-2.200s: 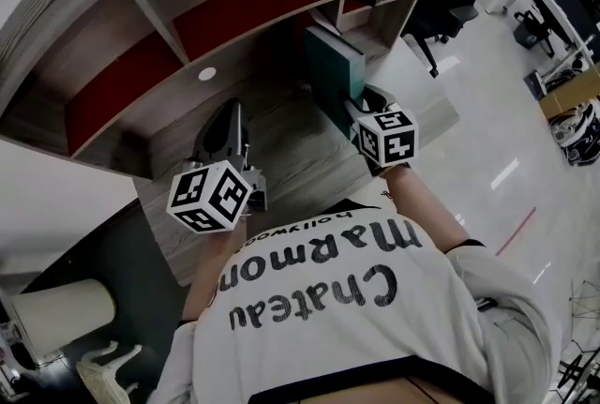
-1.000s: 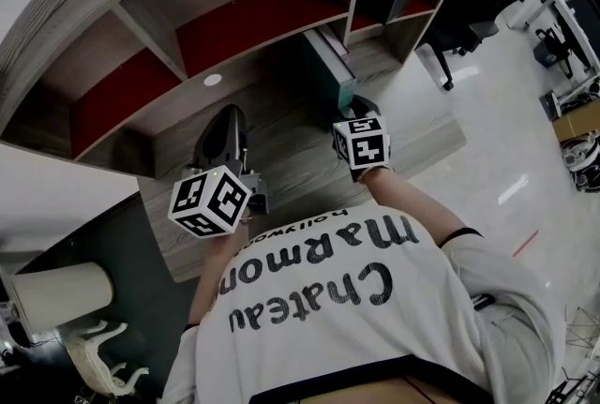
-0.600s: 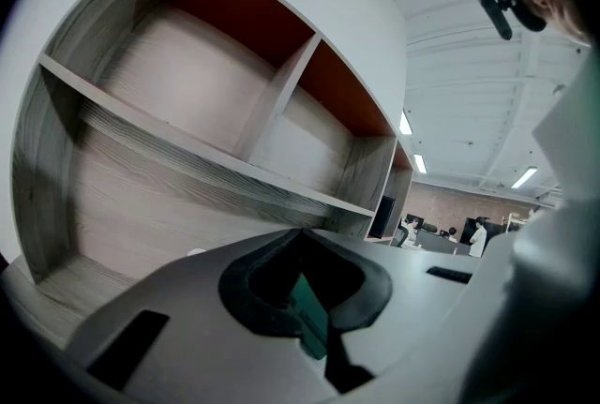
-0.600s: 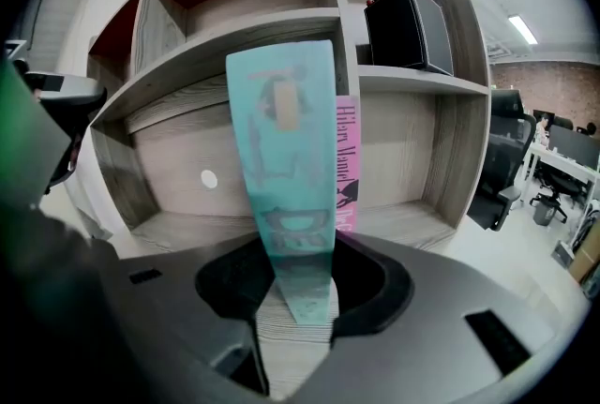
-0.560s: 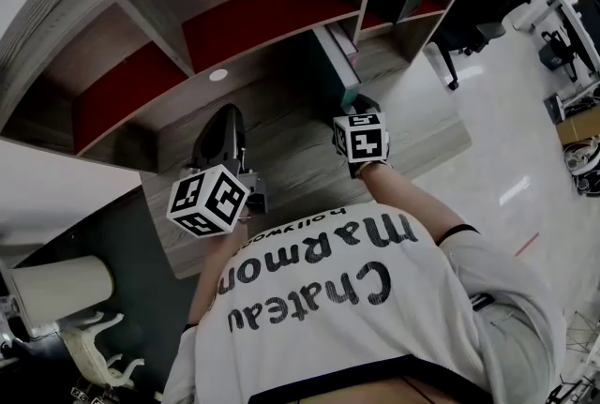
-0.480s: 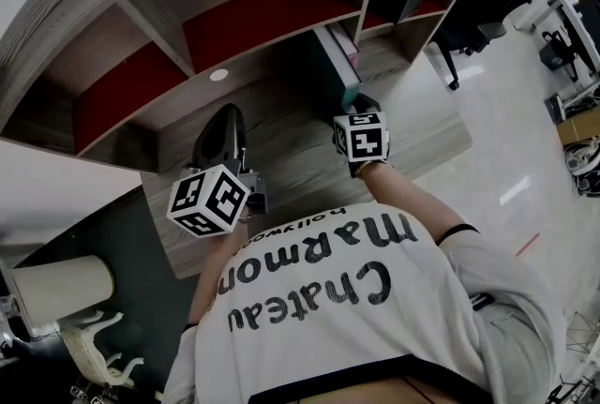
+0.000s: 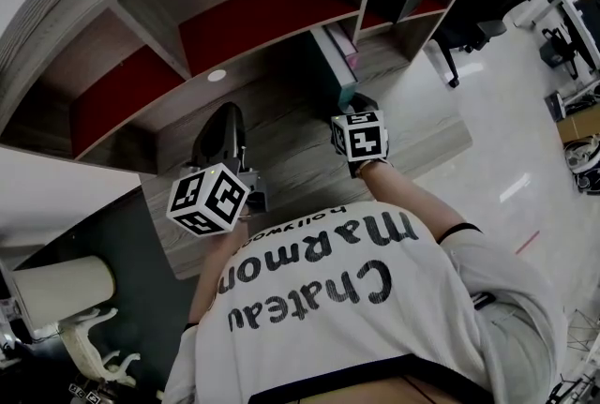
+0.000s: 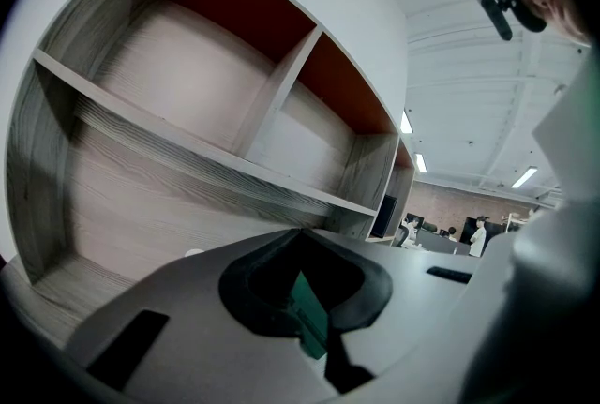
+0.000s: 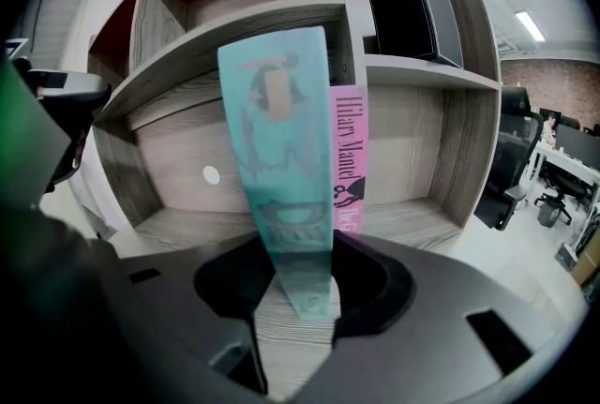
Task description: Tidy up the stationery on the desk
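A teal book (image 9: 281, 158) stands tilted on the desk under the shelf, its spine towards me, right beside a pink book (image 9: 349, 158). My right gripper (image 9: 295, 336) has the teal book's lower end between its jaws. The jaws have just been opening a little, and the book still fills the gap between them. In the head view the right gripper (image 7: 352, 102) sits at the near end of the teal book (image 7: 328, 69). My left gripper (image 7: 229, 114) hovers over the desk (image 7: 291, 158) to the left, shut and holding nothing. In the left gripper view the left gripper (image 8: 323, 365) shows only a thin slit.
The shelf unit (image 7: 150, 13) with red back panels stands over the desk. A black box (image 9: 417, 13) fills its upper right cubby. A white disc (image 7: 217, 75) marks the back panel. An office chair (image 7: 469, 27) stands past the desk's right end.
Since the oldest frame my right gripper and the teal book have moved further in under the shelf. Over the last second hardly anything has shifted. The left gripper has stayed put.
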A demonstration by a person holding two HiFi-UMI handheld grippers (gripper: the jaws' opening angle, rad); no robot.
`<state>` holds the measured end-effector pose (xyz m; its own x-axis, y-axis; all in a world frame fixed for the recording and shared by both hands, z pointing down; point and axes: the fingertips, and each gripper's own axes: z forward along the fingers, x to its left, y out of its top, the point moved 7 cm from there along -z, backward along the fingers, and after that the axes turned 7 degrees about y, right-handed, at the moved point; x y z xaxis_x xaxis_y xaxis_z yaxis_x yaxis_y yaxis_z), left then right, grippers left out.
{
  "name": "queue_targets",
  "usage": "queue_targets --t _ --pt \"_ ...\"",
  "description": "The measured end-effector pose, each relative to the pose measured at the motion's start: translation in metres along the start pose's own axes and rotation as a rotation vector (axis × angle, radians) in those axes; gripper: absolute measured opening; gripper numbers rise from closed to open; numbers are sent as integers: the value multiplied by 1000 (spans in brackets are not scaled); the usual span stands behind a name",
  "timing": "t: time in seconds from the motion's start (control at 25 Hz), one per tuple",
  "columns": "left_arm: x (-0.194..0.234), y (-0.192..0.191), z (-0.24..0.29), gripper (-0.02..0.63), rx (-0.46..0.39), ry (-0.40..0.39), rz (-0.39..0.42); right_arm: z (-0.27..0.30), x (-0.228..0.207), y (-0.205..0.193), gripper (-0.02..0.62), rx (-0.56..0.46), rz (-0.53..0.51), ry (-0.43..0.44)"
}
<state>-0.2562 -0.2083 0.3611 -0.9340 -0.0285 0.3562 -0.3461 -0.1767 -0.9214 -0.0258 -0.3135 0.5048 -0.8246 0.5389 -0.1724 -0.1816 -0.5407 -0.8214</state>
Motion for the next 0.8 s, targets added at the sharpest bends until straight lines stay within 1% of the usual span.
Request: queue_targets --t 0.2,0.8 --pt "0 0 1 17 -1 4 -4 -1 5 -1 196 9 4 11" --pt "4 1 -1 17 1 14 -7 11 -2 8 184 23 -3 -15"
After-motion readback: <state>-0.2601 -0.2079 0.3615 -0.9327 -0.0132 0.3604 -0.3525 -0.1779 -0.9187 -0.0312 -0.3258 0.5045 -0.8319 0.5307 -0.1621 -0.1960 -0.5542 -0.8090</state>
